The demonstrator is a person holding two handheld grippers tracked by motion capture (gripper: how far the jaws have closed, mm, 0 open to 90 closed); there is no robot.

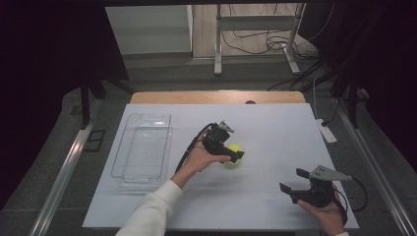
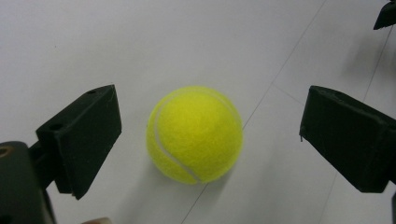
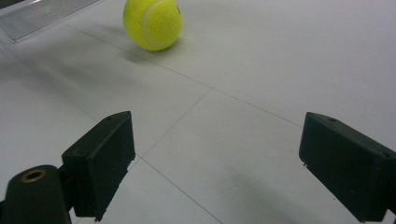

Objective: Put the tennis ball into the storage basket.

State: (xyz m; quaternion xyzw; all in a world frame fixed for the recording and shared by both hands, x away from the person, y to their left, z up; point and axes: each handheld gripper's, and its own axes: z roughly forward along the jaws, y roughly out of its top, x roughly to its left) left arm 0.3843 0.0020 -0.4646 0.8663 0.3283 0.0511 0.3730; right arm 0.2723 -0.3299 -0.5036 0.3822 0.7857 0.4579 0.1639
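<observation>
Tennis ball (image 2: 194, 134) sits on the white tabletop (image 1: 275, 132), roughly mid-surface, slightly toward the near edge. Left gripper (image 1: 231, 153) is down over it, jaws spread wide, nothing gripped. In the left gripper view the ball lies between the two black fingers (image 2: 81, 140), a clear gap on each side, nearer the left-hand one; no contact visible. The left hand (image 1: 200, 158) reaches in from the near edge, white sleeve (image 1: 150, 211) angled toward the centre, gripper pointing toward the right edge and tilted down.

Right gripper (image 1: 294, 181) is held near the near right corner, jaws parted and empty, pointing toward the left edge, well apart from the ball. Clear plastic tray (image 1: 142, 145) lies along the left edge.
</observation>
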